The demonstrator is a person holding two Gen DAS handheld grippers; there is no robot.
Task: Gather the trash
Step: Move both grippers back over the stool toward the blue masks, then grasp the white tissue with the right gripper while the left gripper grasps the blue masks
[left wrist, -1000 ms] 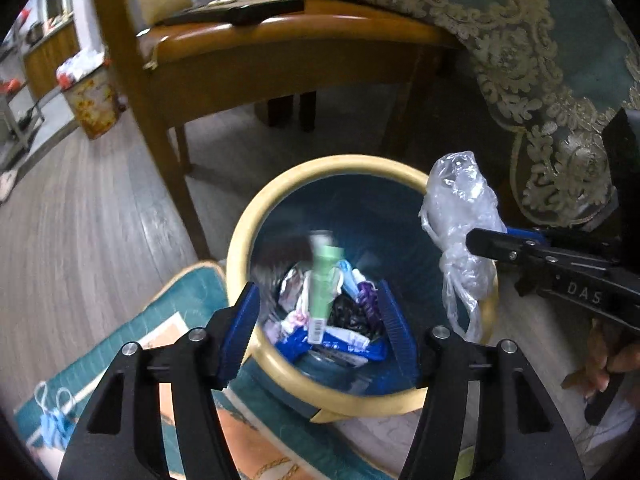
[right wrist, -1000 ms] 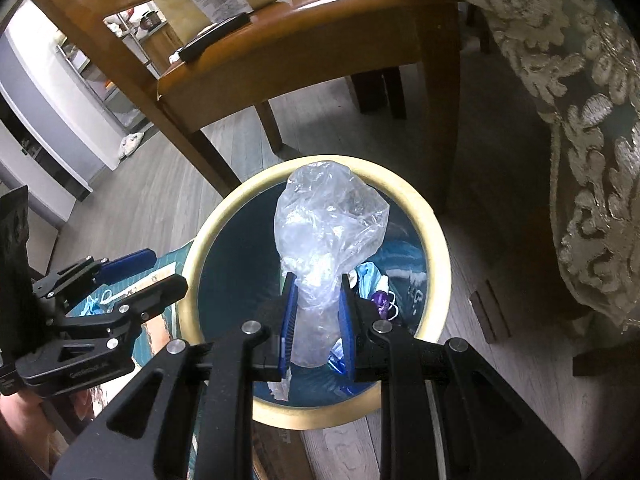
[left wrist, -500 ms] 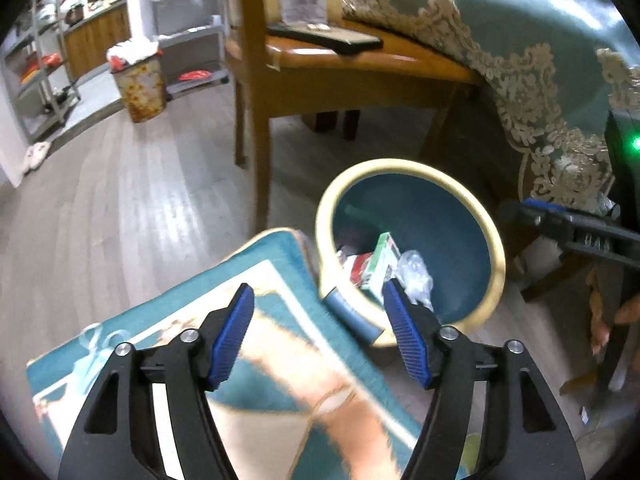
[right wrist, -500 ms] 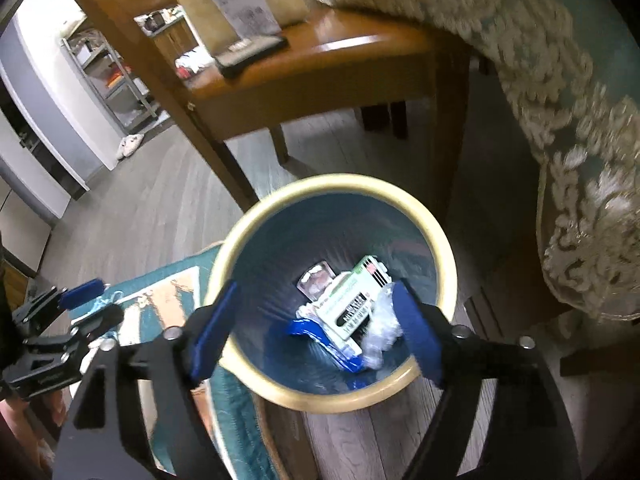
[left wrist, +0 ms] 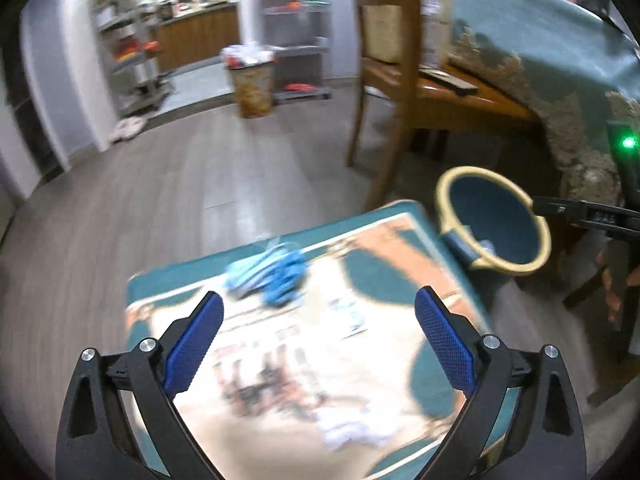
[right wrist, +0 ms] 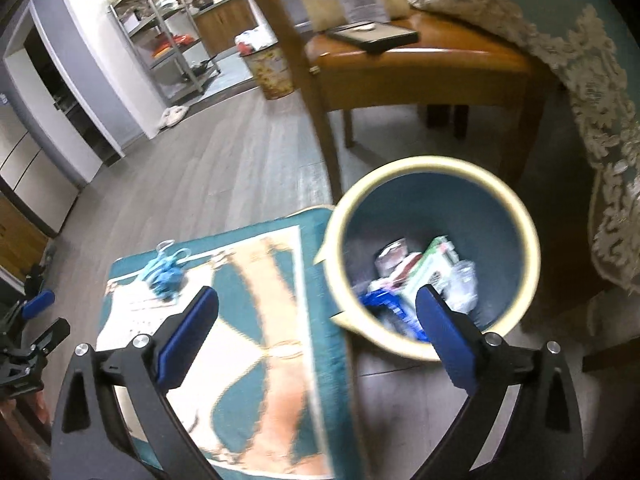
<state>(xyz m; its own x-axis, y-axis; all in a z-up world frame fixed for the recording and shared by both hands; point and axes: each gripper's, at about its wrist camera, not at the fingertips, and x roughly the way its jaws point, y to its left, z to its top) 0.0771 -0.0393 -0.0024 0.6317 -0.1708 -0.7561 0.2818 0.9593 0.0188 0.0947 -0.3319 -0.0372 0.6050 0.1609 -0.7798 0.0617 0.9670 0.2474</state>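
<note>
**Both grippers empty and wide above the rug, trash lying in the bin**

The left gripper (left wrist: pixel 318 324) has just been opening; its blue-padded jaws stand far apart with nothing between them, above a teal and cream patterned rug (left wrist: pixel 280 360) on the floor. The right gripper (right wrist: pixel 316 320) has likewise just been spreading, and it too is empty, its left finger over the rug (right wrist: pixel 240 340) and its right finger over the near rim of the bin.

On the rug, just ahead of the left gripper, lies a crumpled light-blue face mask with ear loops (left wrist: pixel 268 270); the right wrist view shows it (right wrist: pixel 164 270) near the rug's far left corner. A blurred white scrap (left wrist: pixel 352 434) lies on the rug close to the left camera; what it is cannot be told.

Beside the rug's right edge stands a round waste bin with a cream rim and dark blue inside (right wrist: pixel 528 240), seen at the right of the left wrist view (left wrist: pixel 448 184). Inside it are a crumpled clear plastic bag (right wrist: pixel 464 284), a green and white carton (right wrist: pixel 430 268) and blue wrappers (right wrist: pixel 378 300).

Behind the bin stands a brown wooden chair (right wrist: pixel 420 68) with a flat black rectangular object (right wrist: pixel 372 34) on its seat. To the right hangs a teal tablecloth with cream lace edging (right wrist: pixel 592 80). Farther off, on the grey plank floor (left wrist: pixel 160 184), stands a second, floral-patterned bin (left wrist: pixel 252 84) in front of metal shelving (right wrist: pixel 168 36).
</note>
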